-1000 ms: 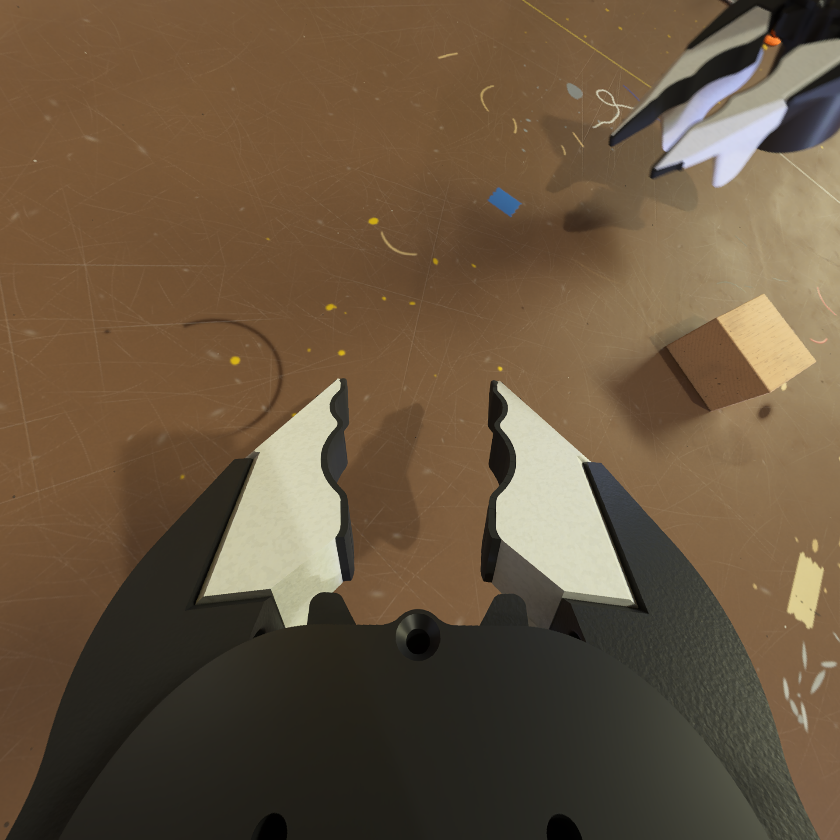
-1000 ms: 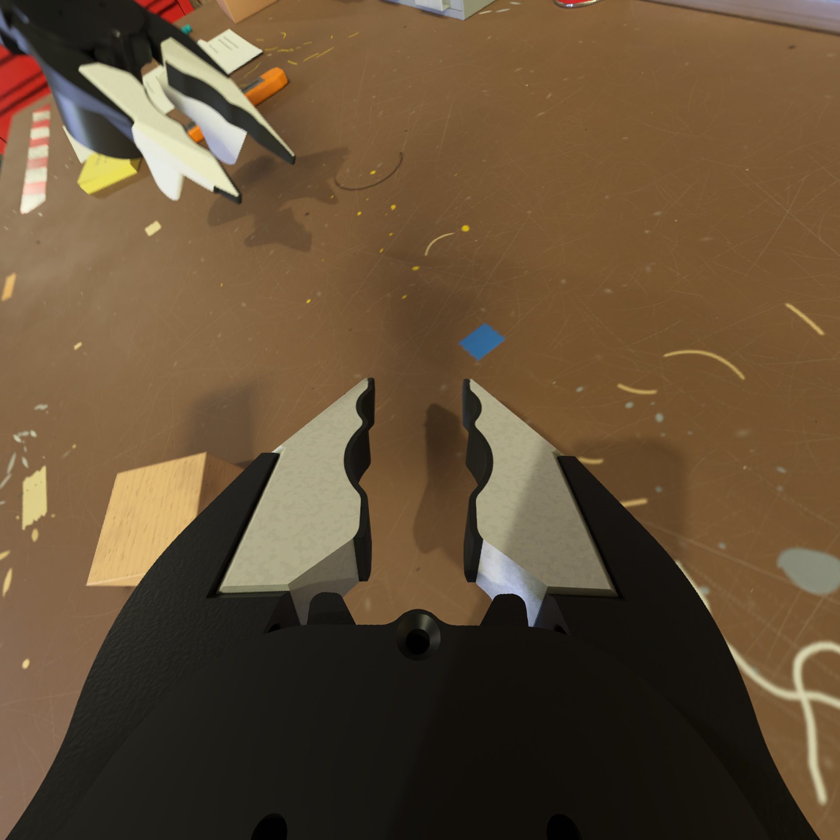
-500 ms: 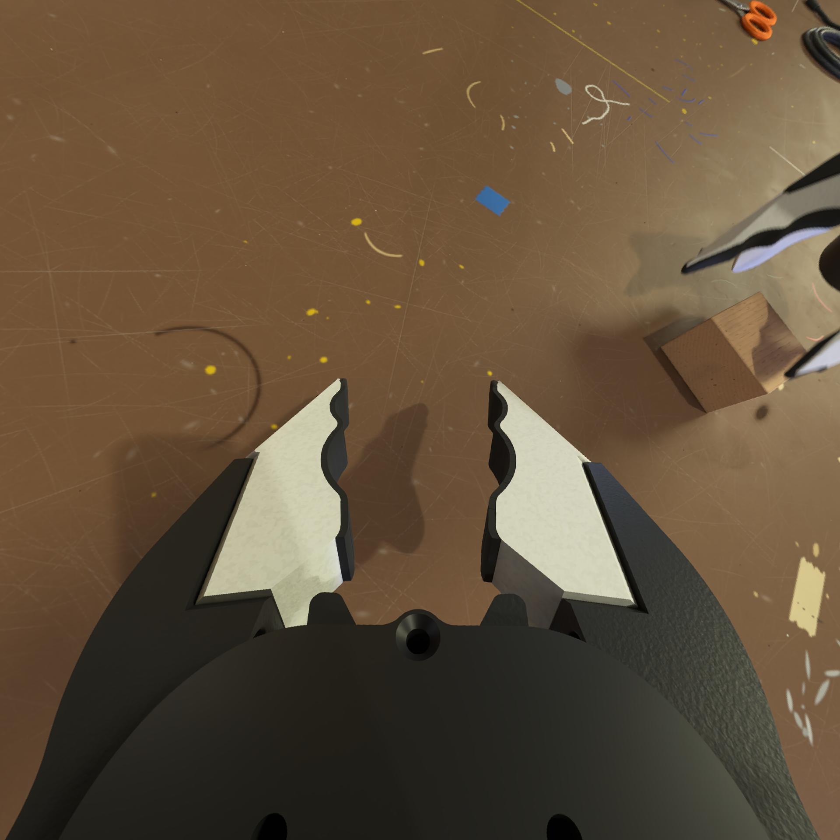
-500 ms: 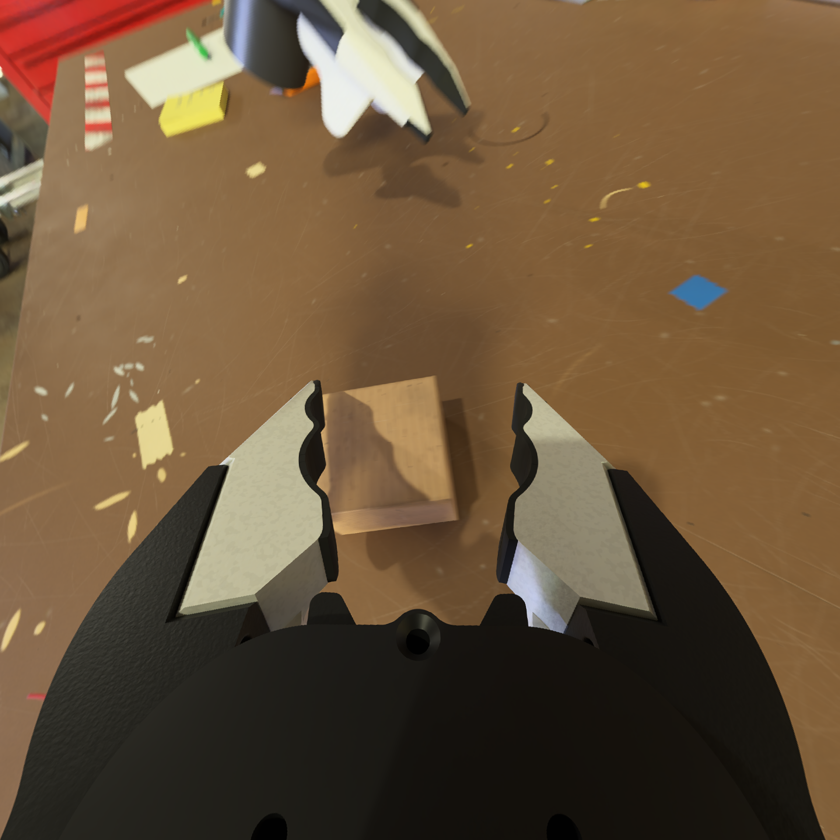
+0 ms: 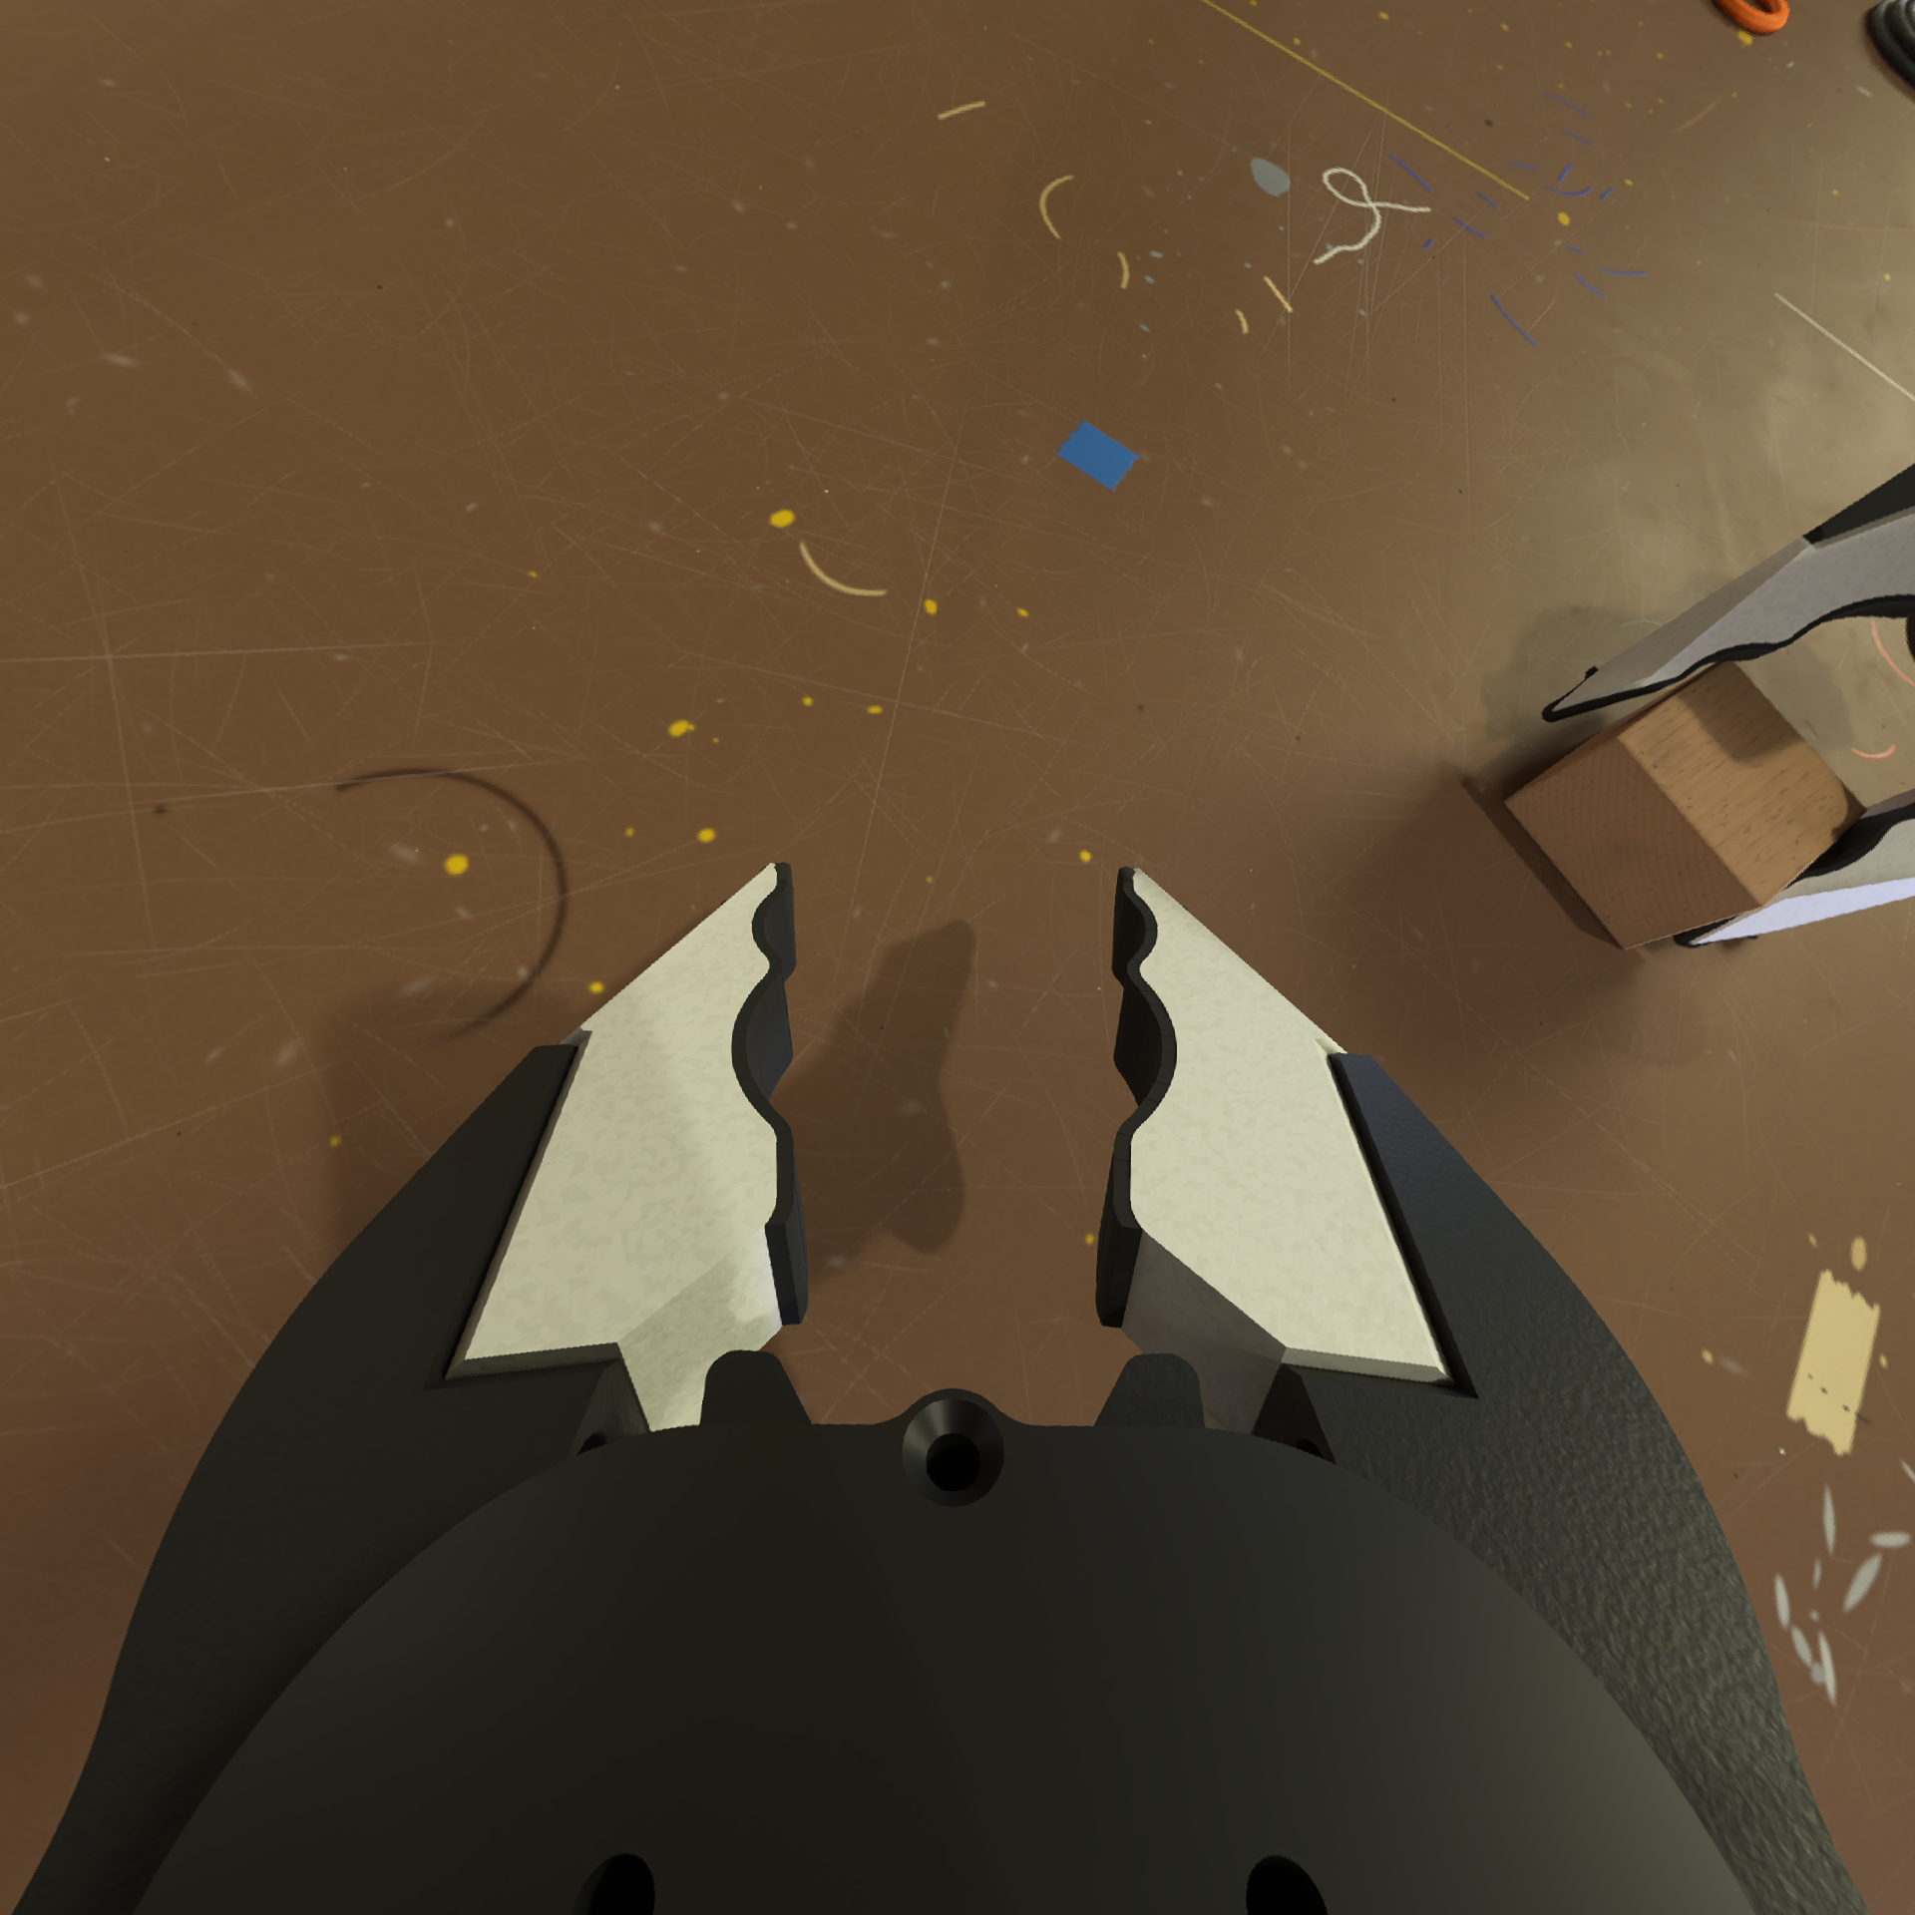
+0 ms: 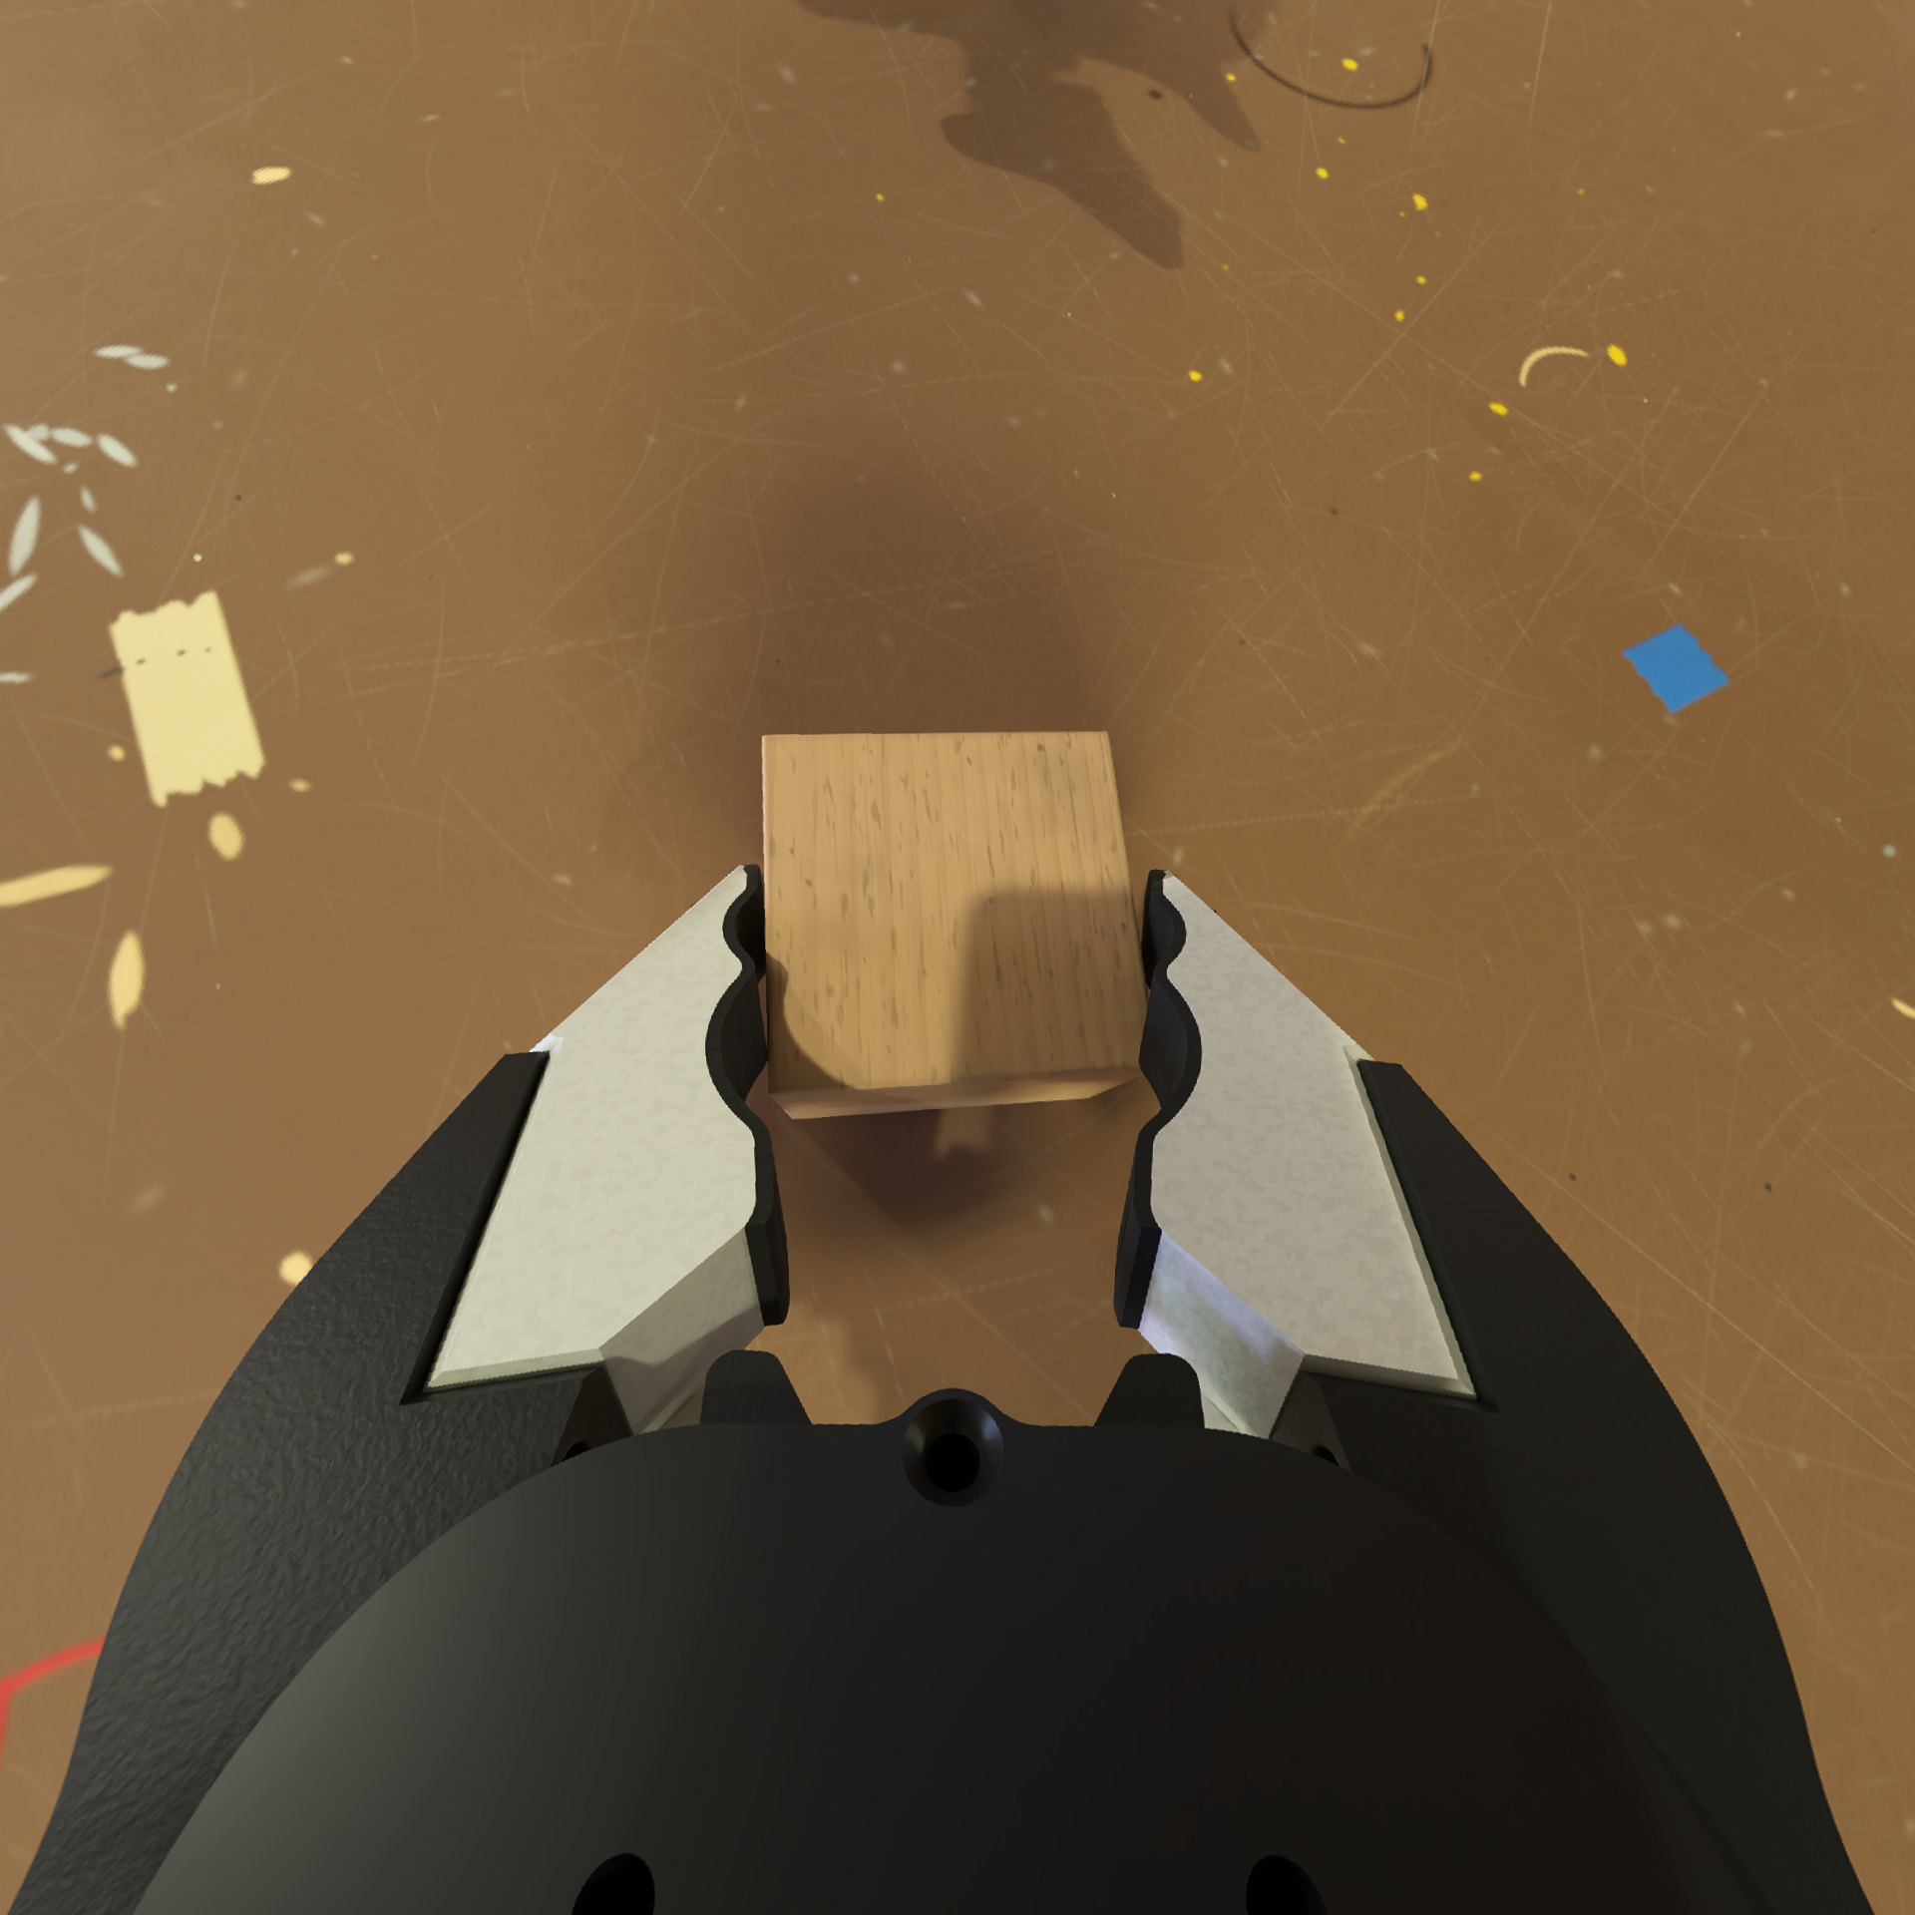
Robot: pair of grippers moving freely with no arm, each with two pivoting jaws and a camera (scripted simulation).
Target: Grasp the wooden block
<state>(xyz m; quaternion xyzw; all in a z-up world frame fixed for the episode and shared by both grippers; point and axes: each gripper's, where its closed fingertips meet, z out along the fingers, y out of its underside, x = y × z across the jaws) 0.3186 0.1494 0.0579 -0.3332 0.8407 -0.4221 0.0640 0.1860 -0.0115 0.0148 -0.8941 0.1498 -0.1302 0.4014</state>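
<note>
The wooden block (image 6: 938, 912), a light beech cube, sits between the fingers of my right gripper (image 6: 948, 876). Both pads press its left and right sides, so the gripper is shut on it. In the left wrist view the block (image 5: 1668, 808) is at the right edge, with the right gripper's fingers (image 5: 1762, 611) on either side of it, and it looks to be resting on the brown tabletop (image 5: 518, 415). My left gripper (image 5: 953, 870) is open and empty, well to the left of the block.
A blue tape patch (image 5: 1096, 456) lies ahead of the left gripper and also shows in the right wrist view (image 6: 1674, 668). A beige tape strip (image 6: 187, 694) lies left of the block. An orange scissors handle (image 5: 1751, 10) is at the far top right.
My right gripper swung to the block, lowered around it and narrowed its fingers onto its sides. The left gripper barely moved.
</note>
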